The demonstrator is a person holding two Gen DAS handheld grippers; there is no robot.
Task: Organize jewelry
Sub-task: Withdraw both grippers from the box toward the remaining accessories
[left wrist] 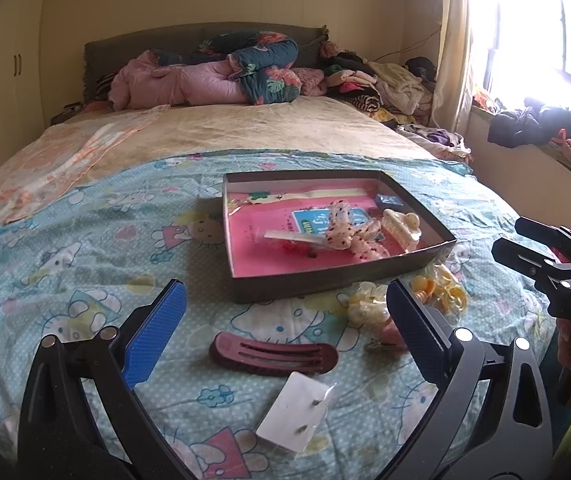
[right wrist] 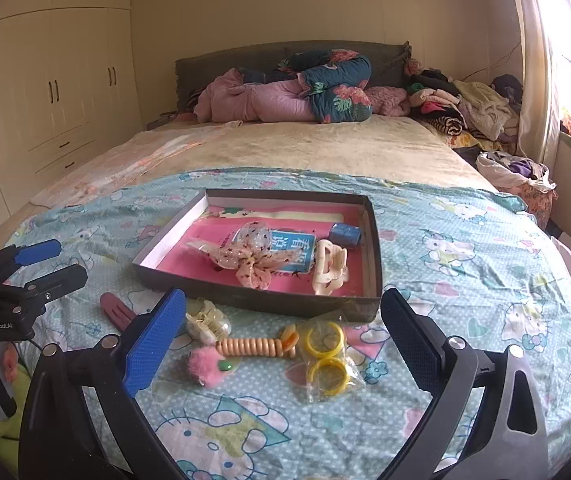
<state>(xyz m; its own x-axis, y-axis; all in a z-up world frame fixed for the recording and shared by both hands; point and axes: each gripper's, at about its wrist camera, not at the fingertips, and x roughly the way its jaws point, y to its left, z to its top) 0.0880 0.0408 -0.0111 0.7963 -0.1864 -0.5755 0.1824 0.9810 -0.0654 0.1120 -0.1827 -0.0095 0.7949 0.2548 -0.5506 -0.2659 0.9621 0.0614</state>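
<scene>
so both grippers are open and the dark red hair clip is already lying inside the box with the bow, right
Not quite. Both the left gripper and right gripper are open, and the bow is in the box, but the dark red hair clip is not inside it. The left wrist view shows it lying on the blue bedsheet in front of the box.
</scene>
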